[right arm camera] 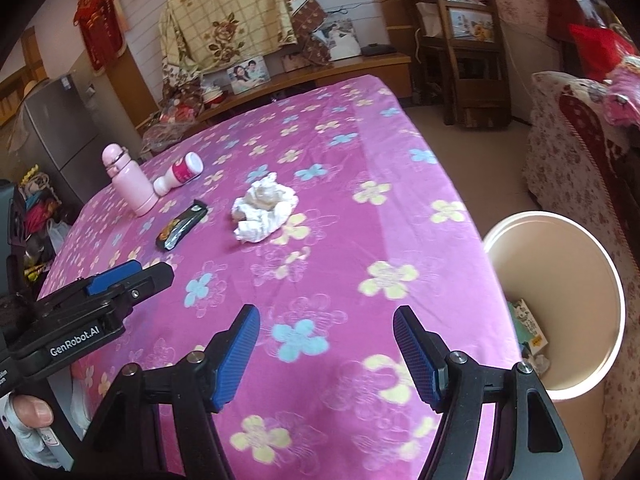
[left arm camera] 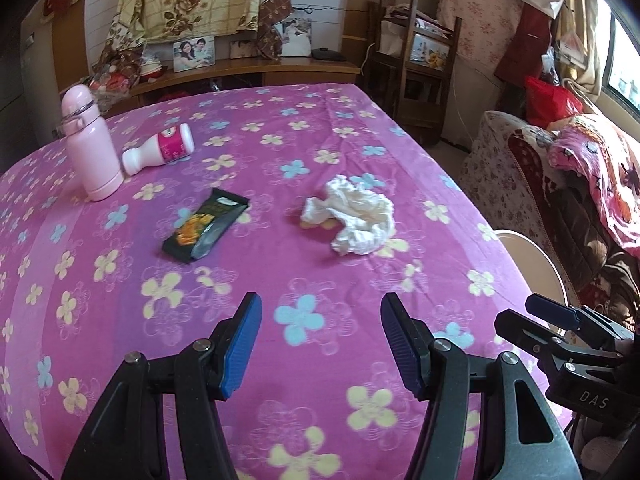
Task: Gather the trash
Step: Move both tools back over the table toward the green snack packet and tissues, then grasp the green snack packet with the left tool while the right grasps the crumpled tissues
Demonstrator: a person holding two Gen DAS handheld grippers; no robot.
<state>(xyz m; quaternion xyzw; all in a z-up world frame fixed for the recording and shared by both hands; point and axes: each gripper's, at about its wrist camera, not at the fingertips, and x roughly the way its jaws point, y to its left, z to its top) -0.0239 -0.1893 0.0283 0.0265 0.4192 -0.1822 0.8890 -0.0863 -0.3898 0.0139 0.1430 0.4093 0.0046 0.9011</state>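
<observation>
Both grippers hover over the near edge of the flowered cloth (left arm camera: 320, 128): the left gripper (left arm camera: 321, 340) and right gripper (right arm camera: 326, 350) each gape wide, holding nothing. Farther out lie a crumpled tissue (left arm camera: 352, 216) and, left of it, a dark snack wrapper (left arm camera: 204, 224). A round bin (right arm camera: 560, 300) stands just beside the table's right edge.

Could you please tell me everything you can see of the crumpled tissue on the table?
The crumpled tissue is a loose wad of thin white paper, creased and slightly yellowed in its folds. It lies on the purple flowered tablecloth, right of the dark snack wrapper and apart from it. Neither gripper touches it.
</observation>
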